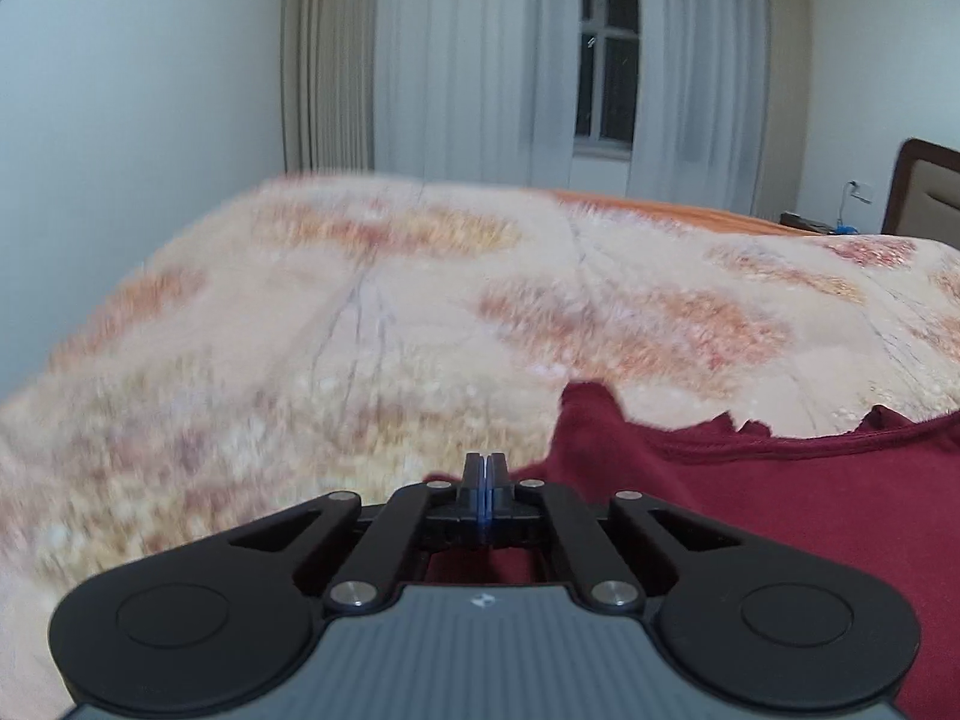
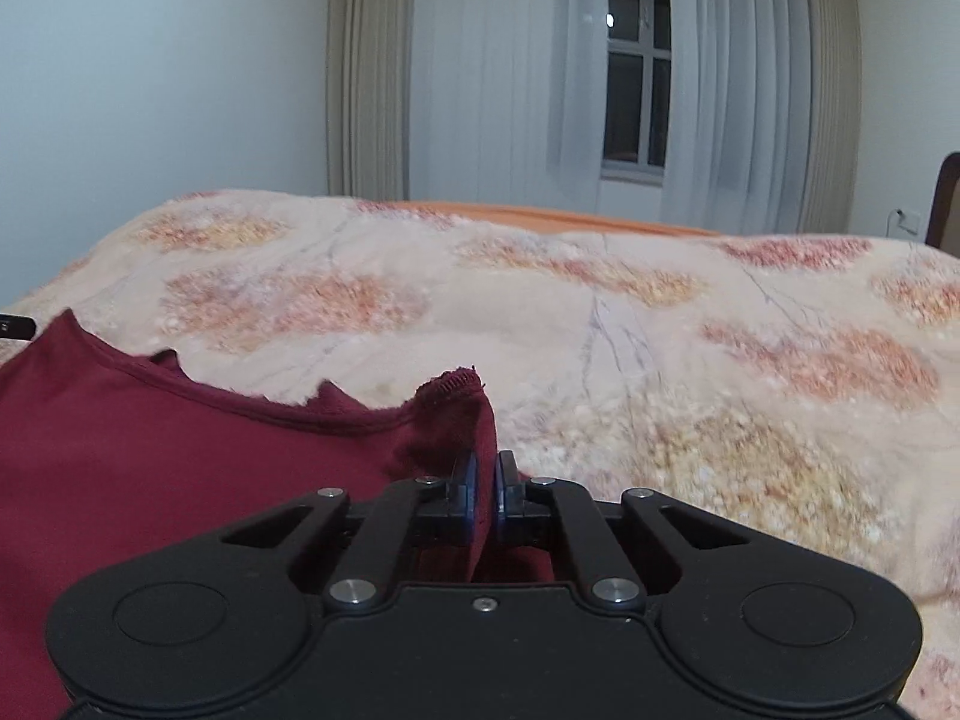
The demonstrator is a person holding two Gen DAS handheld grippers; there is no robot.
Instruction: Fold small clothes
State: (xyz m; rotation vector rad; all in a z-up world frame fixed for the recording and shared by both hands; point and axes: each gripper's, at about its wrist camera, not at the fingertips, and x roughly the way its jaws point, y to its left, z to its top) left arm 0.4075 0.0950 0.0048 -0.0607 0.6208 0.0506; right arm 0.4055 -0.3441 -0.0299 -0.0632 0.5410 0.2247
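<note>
Right now the right gripper [image 2: 485, 483] jaws pinch the maroon shirt [image 2: 180, 456]; left gripper [image 1: 486, 474] jaws pressed together beside it.

Maroon garment [image 2: 180, 450]; beige blanket [image 2: 660, 360], orange-red blotches.

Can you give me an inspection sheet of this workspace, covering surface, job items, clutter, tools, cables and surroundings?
Surface: bed covered by a fuzzy cream blanket with orange and pink blotches; an orange sheet shows at the far edge.
Job's things: one dark red knit garment, neckline hem visible, spread between both tools.
Clutter: nothing seen on the blanket.
Grippers: right tool pinches a raised fold of the garment; left tool has its pads together, with the garment beside and beneath it; whether it grips fabric cannot be told.
Cables: a cord plugged into the white wall socket.
Surroundings: white sheer curtains, dark window, brown headboard, small nightstand.
</note>
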